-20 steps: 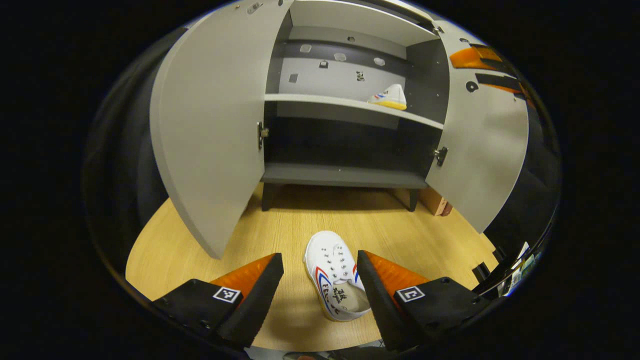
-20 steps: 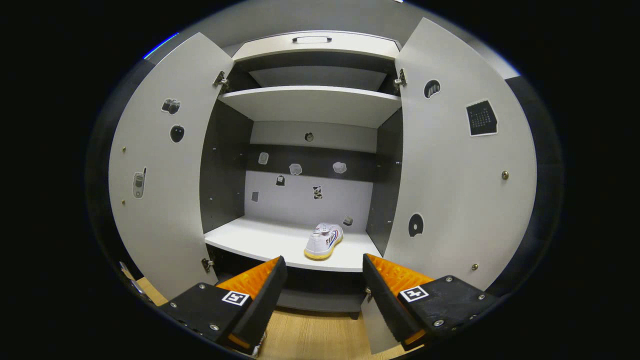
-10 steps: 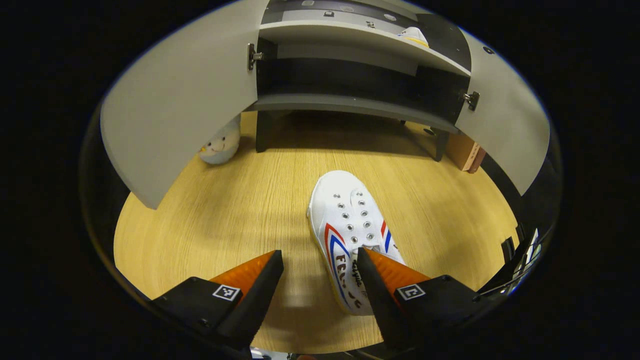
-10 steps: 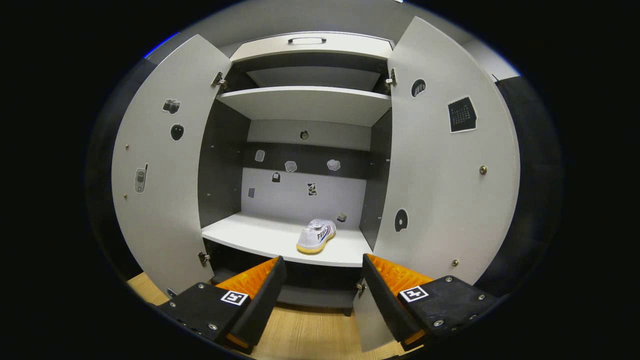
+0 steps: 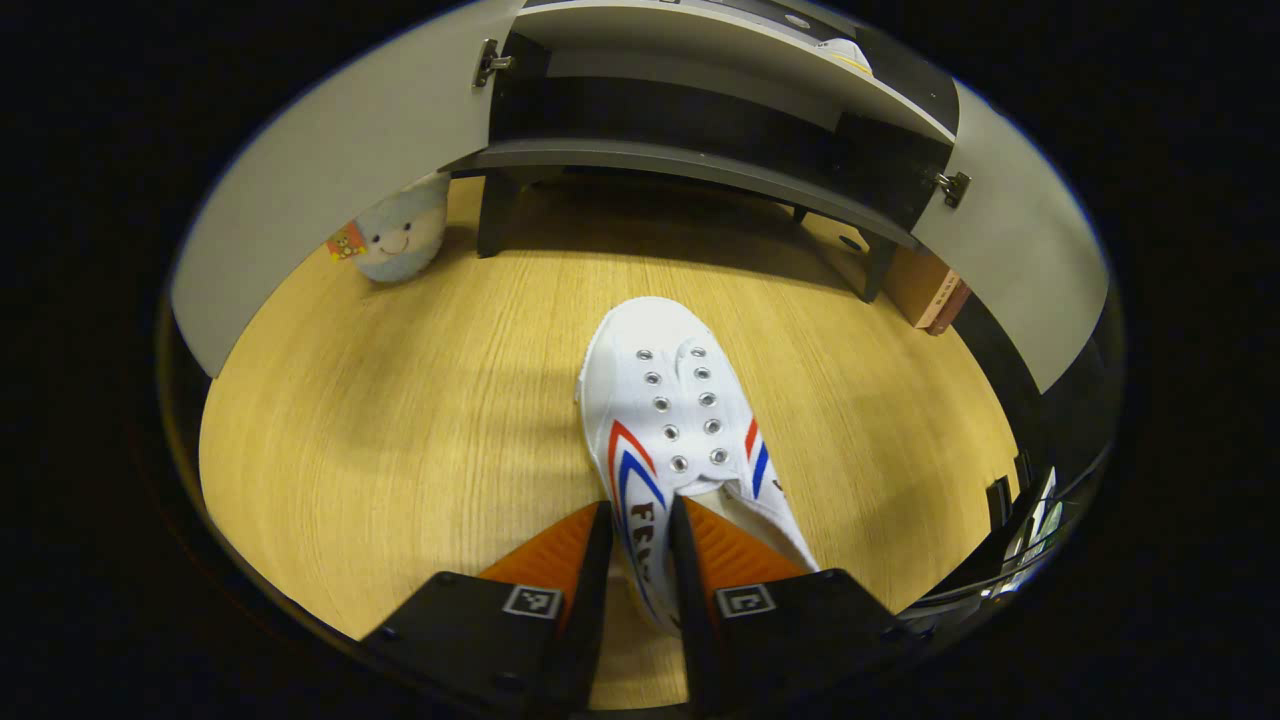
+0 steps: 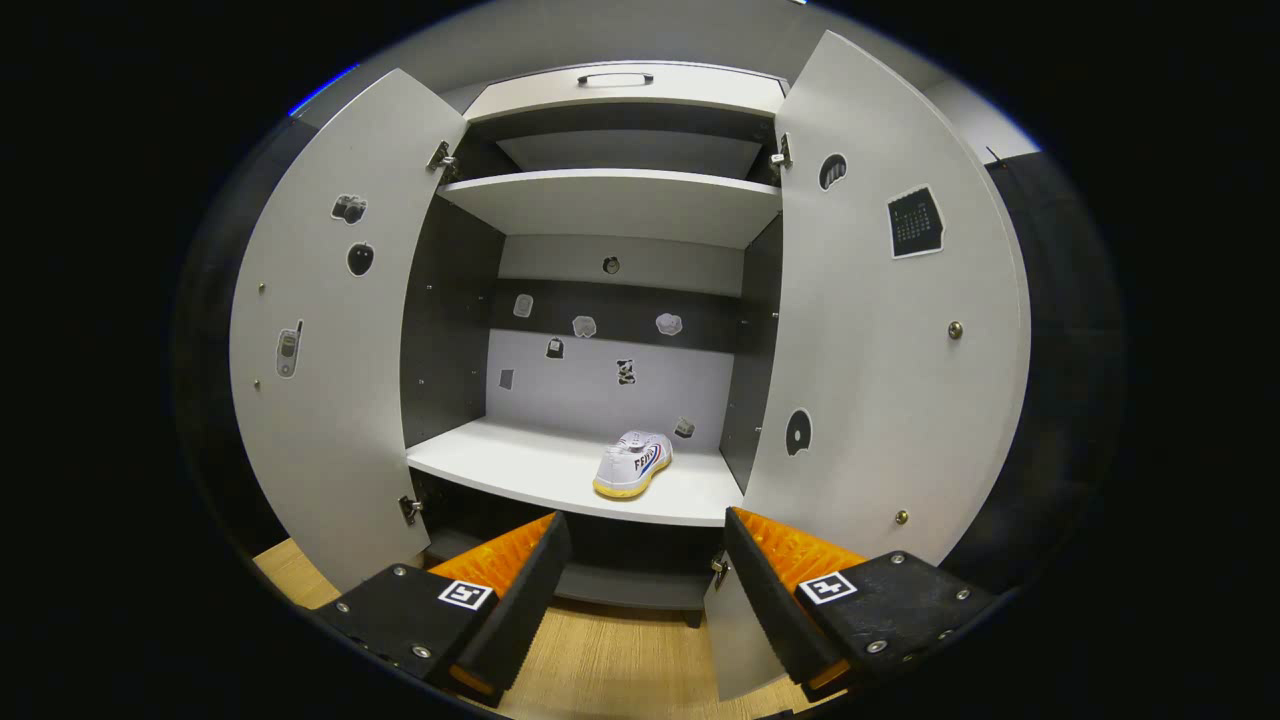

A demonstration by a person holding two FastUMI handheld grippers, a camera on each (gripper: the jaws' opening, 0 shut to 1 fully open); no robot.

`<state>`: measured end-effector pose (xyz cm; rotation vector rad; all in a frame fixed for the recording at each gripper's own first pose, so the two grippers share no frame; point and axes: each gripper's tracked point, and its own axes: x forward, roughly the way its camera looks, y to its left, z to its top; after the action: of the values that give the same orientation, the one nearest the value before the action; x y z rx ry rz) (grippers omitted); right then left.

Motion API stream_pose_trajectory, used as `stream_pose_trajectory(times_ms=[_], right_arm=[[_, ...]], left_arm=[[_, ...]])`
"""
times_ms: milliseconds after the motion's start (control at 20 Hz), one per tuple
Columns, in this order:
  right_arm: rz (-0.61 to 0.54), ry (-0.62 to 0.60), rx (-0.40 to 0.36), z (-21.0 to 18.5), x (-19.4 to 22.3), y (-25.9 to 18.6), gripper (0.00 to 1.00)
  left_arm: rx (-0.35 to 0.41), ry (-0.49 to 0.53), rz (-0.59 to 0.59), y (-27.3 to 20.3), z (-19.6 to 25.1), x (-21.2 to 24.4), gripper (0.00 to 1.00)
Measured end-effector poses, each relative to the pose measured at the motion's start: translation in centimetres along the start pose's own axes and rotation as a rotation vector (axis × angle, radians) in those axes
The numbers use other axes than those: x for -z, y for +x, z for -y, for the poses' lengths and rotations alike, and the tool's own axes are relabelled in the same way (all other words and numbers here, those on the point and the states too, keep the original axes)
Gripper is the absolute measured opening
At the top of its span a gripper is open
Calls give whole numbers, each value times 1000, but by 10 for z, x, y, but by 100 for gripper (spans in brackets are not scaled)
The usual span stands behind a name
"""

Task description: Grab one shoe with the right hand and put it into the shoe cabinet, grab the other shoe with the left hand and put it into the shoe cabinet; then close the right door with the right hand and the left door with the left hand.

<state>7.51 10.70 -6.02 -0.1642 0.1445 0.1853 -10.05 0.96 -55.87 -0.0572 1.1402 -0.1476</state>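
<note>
While the right gripper [image 6: 640, 590] hangs wide open before the cabinet [image 6: 610, 205], one shoe [image 6: 632, 465] sits on its shelf at 12 o'clock. Left gripper [image 5: 636, 570]: spread half a second ago, now pinching the floor shoe [image 5: 680, 440] by its side wall. Second pickup apparently secured; lift and both doors remain.

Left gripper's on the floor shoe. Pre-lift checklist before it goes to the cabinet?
1. Left gripper shut on the floor shoe: ok, both fingers pinch its side wall near the heel.
2. Grip depth: cannot tell, the fingers cover the contact.
3. Left door and right door open: ok.
4. Room on the middle shelf beside the first shoe: ok.
5. Right gripper open and clear of the opening: ok.
6. Plush toy away from the shoe: ok.
</note>
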Motion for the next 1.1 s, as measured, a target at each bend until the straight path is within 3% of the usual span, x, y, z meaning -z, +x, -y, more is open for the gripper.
stream_pose_trajectory(times_ms=[50, 150, 200, 650, 850, 1100], right_arm=[[0, -1, -1, 0, 0, 0, 95], [4, -4, -1, -1, -1, 0, 95], [6, -5, -1, -1, -1, -1, 95], [20, 6, 24, 7, -3, -4, 95], [31, 7, 28, 7, -2, -8, 95], [40, 34, 16, 5, 2, -16, 95]], left_arm=[[-17, -12, -7, 1, -4, 0, 36], [-11, -62, -16, 2, -8, 0, 11], [-4, -64, -19, 1, -10, -3, 8], [37, -115, 14, 1, -11, -16, 7], [53, -44, 107, 1, -11, -20, 7], [107, -36, 227, 5, -11, -23, 7]])
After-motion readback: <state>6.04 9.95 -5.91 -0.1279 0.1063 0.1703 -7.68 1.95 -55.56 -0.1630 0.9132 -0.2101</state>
